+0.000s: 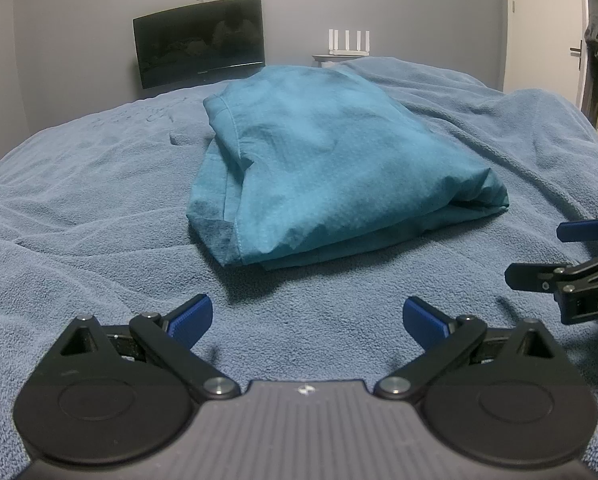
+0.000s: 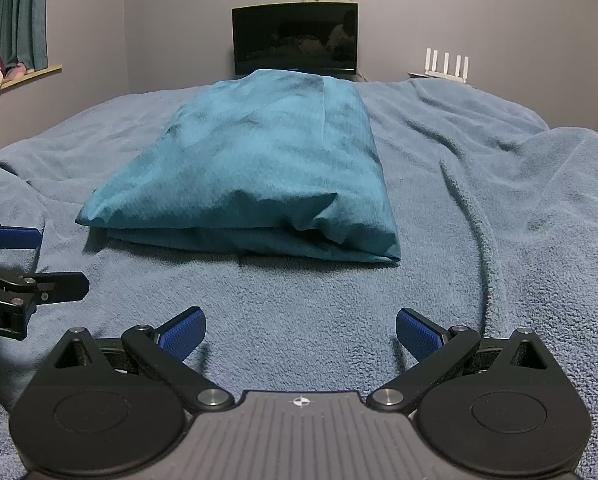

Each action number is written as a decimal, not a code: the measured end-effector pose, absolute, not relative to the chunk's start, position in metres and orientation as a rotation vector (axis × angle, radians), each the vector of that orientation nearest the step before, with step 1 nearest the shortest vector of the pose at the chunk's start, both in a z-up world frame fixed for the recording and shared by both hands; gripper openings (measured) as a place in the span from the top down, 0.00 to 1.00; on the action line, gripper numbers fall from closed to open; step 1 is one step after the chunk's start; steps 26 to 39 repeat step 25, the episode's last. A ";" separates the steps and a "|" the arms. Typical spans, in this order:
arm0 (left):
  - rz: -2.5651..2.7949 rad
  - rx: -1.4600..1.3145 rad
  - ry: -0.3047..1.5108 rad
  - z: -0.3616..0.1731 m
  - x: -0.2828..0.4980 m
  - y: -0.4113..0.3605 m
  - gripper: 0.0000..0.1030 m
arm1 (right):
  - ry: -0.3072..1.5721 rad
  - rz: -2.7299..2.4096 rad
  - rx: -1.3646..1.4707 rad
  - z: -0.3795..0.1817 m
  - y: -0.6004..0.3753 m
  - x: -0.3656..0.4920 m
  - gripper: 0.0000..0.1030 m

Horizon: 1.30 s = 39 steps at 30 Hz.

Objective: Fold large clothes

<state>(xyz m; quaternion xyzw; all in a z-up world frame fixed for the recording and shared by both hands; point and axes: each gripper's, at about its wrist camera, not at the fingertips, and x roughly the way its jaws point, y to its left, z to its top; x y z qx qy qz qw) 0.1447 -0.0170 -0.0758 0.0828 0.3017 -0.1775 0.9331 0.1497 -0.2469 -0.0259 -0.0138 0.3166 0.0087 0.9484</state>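
Both grippers, left gripper (image 1: 307, 320) and right gripper (image 2: 300, 330), hover spread-jawed before folded garment (image 2: 255, 168).

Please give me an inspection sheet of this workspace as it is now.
Surface: wrinkled blue fleece blanket covering the bed.
Job's things: teal thin-fabric garment, lying folded into a compact stack on the blanket.
Clutter: nothing seen on the blanket.
Grippers: left gripper open and empty; right gripper open and empty; both short of the garment.
Cables: nothing seen clearly.
Surroundings: dark flat monitor, white antenna router, teal curtain.
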 end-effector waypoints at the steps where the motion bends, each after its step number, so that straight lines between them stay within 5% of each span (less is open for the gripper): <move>1: -0.363 0.169 0.617 -0.076 0.144 -0.017 0.01 | 0.644 0.018 -0.028 -0.026 -0.247 0.150 0.00; 39: -0.387 0.168 0.632 -0.079 0.145 -0.019 0.01 | 0.649 0.017 -0.030 -0.027 -0.247 0.150 0.00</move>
